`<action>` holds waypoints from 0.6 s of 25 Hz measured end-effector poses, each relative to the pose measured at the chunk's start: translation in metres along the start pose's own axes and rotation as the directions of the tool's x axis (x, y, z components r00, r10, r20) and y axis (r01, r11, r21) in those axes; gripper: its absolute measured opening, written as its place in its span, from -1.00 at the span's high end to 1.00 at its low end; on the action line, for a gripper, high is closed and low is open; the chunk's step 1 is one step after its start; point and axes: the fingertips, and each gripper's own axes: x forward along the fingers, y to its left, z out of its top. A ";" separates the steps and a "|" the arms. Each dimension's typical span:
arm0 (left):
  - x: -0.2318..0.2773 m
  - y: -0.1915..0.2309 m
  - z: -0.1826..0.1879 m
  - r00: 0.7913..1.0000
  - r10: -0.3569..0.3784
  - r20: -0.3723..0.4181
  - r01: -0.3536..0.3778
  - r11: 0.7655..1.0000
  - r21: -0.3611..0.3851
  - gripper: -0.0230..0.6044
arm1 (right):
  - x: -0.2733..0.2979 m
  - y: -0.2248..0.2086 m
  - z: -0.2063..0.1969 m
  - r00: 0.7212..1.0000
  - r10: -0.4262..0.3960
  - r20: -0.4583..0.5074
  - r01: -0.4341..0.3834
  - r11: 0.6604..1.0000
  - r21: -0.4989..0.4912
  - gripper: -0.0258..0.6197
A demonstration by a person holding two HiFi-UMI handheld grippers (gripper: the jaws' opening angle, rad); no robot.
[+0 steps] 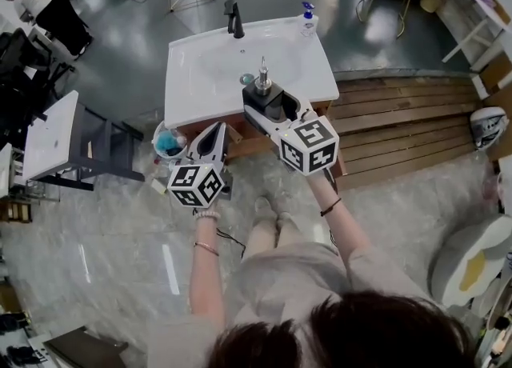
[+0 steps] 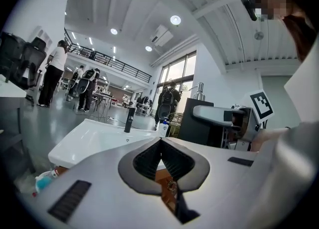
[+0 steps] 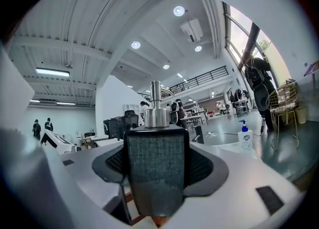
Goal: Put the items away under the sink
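Right claw (image 1: 270, 107) grips the dark pump soap dispenser (image 3: 156, 178) at the sink's (image 1: 186, 78) front edge, left claw (image 2: 160, 140) pinched together and empty, so lowering it upright toward the wooden cabinet (image 1: 244, 147) below, clear of the rim, seems wisest.

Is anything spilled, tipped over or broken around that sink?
Nothing stands out. The dark pump bottle sits upright, clamped in the right gripper. The hand-soap bottle stands upright at the back corner of the sink, and the faucet looks intact. No spill shows.
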 end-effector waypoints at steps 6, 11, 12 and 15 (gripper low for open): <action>-0.012 0.000 -0.017 1.000 0.008 -0.025 -0.008 1.000 -0.010 0.92 | -0.001 0.010 -0.013 1.000 0.006 -0.015 -0.006 1.000 0.002 -0.07; -0.013 0.004 -0.025 0.999 -0.010 -0.050 0.009 1.000 -0.022 0.92 | 0.001 0.016 -0.021 0.999 -0.007 -0.033 0.007 1.000 -0.001 -0.07; -0.013 0.005 -0.027 0.998 -0.017 -0.055 0.016 1.000 -0.023 0.92 | 0.001 0.016 -0.023 0.999 -0.014 -0.035 0.014 1.000 0.000 -0.07; -0.014 0.007 -0.031 0.997 -0.043 -0.069 0.042 0.999 -0.026 0.92 | 0.002 0.018 -0.028 0.999 -0.036 -0.040 0.036 0.999 0.002 -0.07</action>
